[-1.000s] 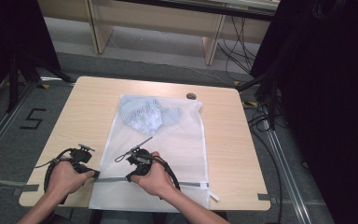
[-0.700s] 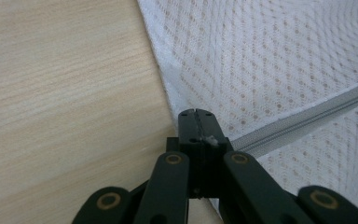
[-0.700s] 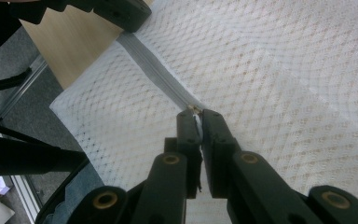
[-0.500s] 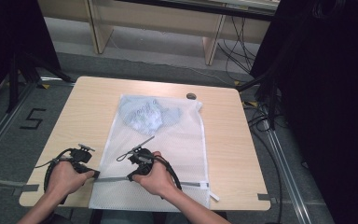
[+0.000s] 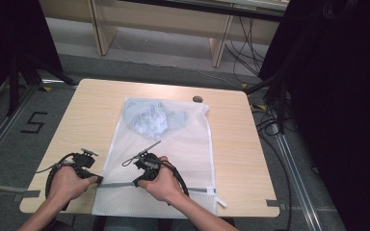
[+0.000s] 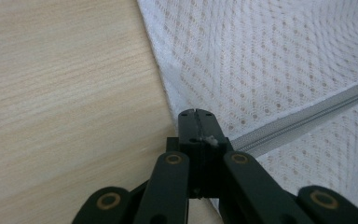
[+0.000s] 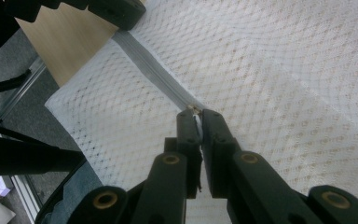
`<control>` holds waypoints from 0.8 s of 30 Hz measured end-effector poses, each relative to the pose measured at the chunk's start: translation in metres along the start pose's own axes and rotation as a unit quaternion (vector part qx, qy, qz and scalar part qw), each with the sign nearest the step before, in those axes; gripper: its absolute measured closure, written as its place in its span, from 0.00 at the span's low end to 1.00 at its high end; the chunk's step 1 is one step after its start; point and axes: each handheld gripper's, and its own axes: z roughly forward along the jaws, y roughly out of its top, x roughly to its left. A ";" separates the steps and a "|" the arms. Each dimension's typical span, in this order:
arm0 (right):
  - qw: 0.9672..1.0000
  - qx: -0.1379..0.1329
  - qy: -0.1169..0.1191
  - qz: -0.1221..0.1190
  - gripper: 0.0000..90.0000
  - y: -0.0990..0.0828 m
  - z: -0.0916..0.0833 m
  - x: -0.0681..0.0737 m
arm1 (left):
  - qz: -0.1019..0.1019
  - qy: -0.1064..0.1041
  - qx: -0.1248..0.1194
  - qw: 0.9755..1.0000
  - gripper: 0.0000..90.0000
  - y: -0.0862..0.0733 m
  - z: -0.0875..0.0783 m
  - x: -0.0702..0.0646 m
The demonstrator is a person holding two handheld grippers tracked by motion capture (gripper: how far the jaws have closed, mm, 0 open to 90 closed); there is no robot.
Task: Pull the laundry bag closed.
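Mesh laundry bag lies flat at the centre of the table, blue cloth inside its upper part. At lower left, the left gripper pinches the bag's zipper end; the right gripper clamps the zipper pull at lower centre

- Nothing visibly changes: both grippers, left gripper and right gripper, keep their places on the zip of the mesh bag.
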 end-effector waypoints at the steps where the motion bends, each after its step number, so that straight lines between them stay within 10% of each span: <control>1: 1.000 -0.001 0.002 -0.002 0.97 0.000 0.000 -0.001 | 0.000 0.000 0.000 1.000 1.00 0.000 0.000 0.000; 24: 1.000 -0.002 0.000 0.007 0.97 -0.005 -0.004 -0.005 | 0.002 0.002 0.000 1.000 1.00 0.000 0.000 0.000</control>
